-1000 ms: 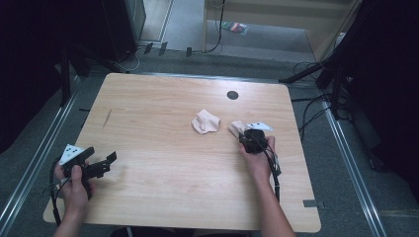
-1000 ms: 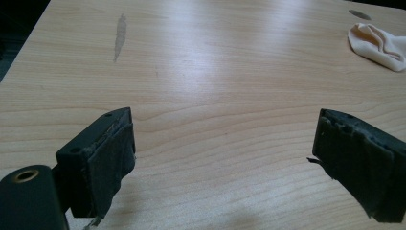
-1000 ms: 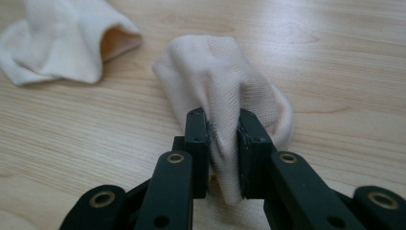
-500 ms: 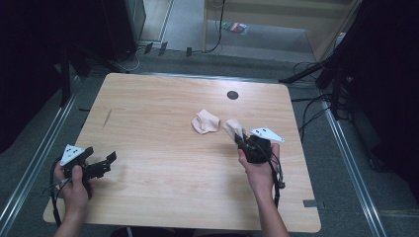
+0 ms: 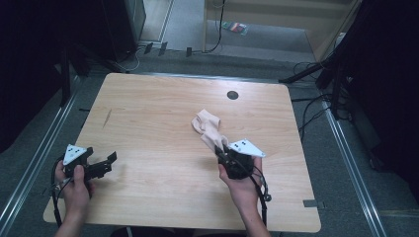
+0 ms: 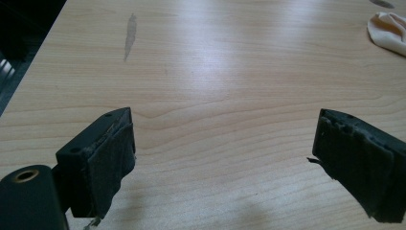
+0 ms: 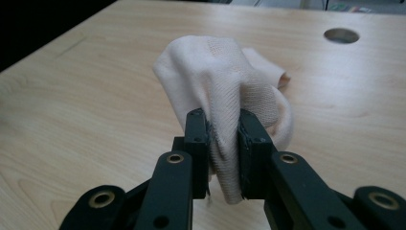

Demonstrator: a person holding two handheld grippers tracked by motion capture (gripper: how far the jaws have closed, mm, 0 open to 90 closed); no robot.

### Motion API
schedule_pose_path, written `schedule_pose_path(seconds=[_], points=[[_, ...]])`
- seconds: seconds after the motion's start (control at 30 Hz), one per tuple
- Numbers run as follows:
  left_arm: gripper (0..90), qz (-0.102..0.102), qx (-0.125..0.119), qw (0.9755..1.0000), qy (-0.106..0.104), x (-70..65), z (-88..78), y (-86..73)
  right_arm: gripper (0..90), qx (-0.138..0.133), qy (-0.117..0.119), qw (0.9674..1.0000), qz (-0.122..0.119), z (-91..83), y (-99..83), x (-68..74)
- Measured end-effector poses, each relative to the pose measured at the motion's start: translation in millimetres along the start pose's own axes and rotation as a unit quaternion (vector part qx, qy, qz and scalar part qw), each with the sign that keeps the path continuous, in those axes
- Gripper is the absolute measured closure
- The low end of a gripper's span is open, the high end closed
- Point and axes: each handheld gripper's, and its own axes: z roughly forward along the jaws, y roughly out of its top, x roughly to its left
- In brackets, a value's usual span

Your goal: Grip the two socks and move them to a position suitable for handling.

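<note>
Your right gripper [image 5: 222, 153] has its jaws clamped on a pale peach sock [image 5: 210, 131], and in the right gripper view you can see just how the fabric sits: a thick fold of the sock [image 7: 225, 96] is squeezed between the two black pads, with a short end poking out below them. Above the pinch the cloth bulges into a rounded hump, smooth on its left flank and finely ribbed on the right, where the knit lines run down toward the jaws. A looped band of the same material curves round the right side of the bundle, and a flatter end sticks out behind it toward the round hole [image 7: 341, 35] in the desk.

From the high view, the sock stretches away from your right gripper toward the middle of the desk [image 5: 163, 113], its far end a crumpled lump on the wood and the near end drawn into the jaws. It lies right of centre, nearer to you than the dark round hole [image 5: 232, 95]. Whether one sock or two are bunched together there, you cannot tell.

Your left gripper [image 5: 106, 164] is over the near left corner of the desk, well apart from the sock. Its jaws stand wide apart with only bare wood grain between them in the left gripper view [image 6: 220, 167]; an edge of the peach fabric [image 6: 389, 29] shows far off at the upper right there.
</note>
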Motion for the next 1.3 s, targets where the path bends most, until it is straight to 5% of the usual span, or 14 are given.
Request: schedule_pose_path(seconds=[0.17,0.3,0.5,0.6,0.7,0.77,0.87,1.03,1.17,1.23,1.3], points=[[7.9,0.009,0.002,1.0000,-0.003,-1.6,-0.6,1.7,77.4,0.015,0.020,0.9997,-0.001,11.6,-14.1,14.5],[7.9,-0.004,-0.003,0.9999,-0.012,-1.4,-0.8,3.6,77.3,0.022,0.023,0.9994,-0.015,17.2,-20.5,26.9],[7.9,0.010,-0.004,0.9997,-0.020,-12.9,-1.3,6.1,77.4,0.035,0.026,0.9987,-0.025,26.6,-32.4,39.7],[7.9,0.007,-0.008,0.9991,-0.040,-24.4,-3.2,8.3,76.3,0.044,0.022,0.9982,-0.034,34.9,-40.4,46.1],[7.9,0.006,-0.009,0.9985,-0.054,-31.6,-3.7,9.0,65.2,0.051,0.026,0.9978,-0.033,39.8,-43.6,47.8],[7.9,0.010,-0.012,0.9972,-0.073,-40.2,-4.1,9.6,42.8,0.060,0.059,0.9960,-0.029,44.3,-42.3,46.6],[7.9,0.033,-0.009,0.9952,-0.092,-59.7,-4.9,10.1,39.0,0.036,0.056,0.9977,-0.012,35.2,-32.3,36.1],[7.9,0.044,-0.009,0.9927,-0.112,-78.6,-3.5,10.2,44.1,0.015,0.042,0.9989,0.014,25.6,-22.8,16.6],[7.9,0.055,-0.005,0.9895,-0.134,-97.5,-1.9,9.2,59.8,0.020,0.051,0.9981,0.028,23.7,-21.5,4.7],[7.9,0.062,-0.001,0.9875,-0.145,-107.0,-1.3,7.7,66.4,0.026,0.059,0.9976,0.027,25.3,-23.1,5.5],[7.9,0.061,0.008,0.9825,-0.176,-120.4,-1.0,5.7,71.1,0.036,0.075,0.9962,0.024,28.2,-25.2,7.9]])
